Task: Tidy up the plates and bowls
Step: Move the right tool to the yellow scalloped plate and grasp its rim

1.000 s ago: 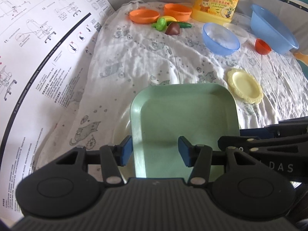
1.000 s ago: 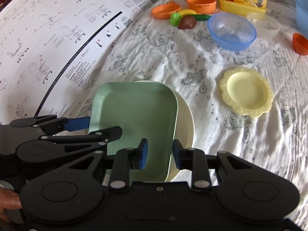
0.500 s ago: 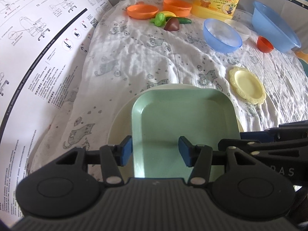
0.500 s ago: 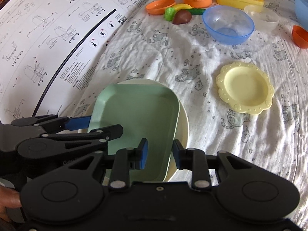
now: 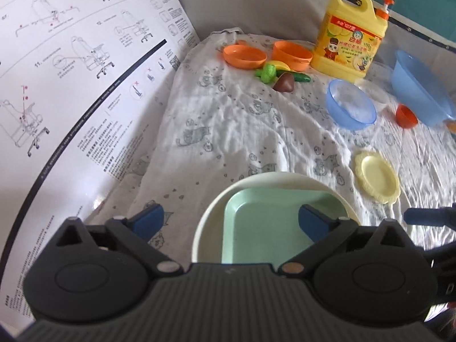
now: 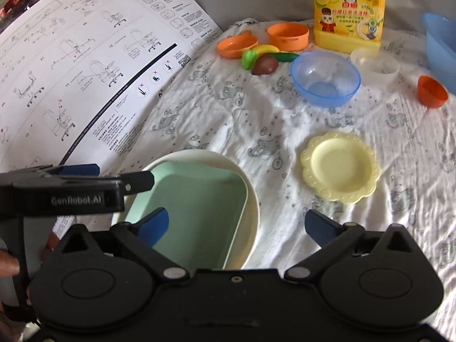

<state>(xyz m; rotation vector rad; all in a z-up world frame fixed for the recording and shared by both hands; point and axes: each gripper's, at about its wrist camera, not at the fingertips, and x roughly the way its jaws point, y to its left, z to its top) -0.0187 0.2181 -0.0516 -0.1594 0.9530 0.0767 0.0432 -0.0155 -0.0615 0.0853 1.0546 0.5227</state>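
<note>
A square green plate [image 5: 265, 228] [image 6: 196, 208] lies inside a round cream plate [image 5: 273, 178] [image 6: 250, 199] on the cloth, close in front of me. My left gripper [image 5: 230, 219] is open and empty, its jaws spread above the near edge of the stack. My right gripper [image 6: 236, 223] is open and empty above the stack's right rim. A small yellow scalloped plate [image 5: 376, 176] [image 6: 340, 166] lies to the right. A blue bowl [image 5: 350, 108] [image 6: 325, 77] sits farther back.
At the back stand two orange dishes [image 6: 238, 46] [image 6: 287, 36], toy vegetables [image 6: 263, 59], a yellow detergent jug [image 6: 349, 8], a clear cup [image 6: 373, 65], a small orange bowl [image 6: 431, 91] and a large blue basin [image 5: 421, 85]. A printed instruction sheet [image 5: 71, 85] lies left.
Both grippers opened wide and let go of the green plate, which now rests inside the cream plate. Both grippers pulled back and up a little.
</note>
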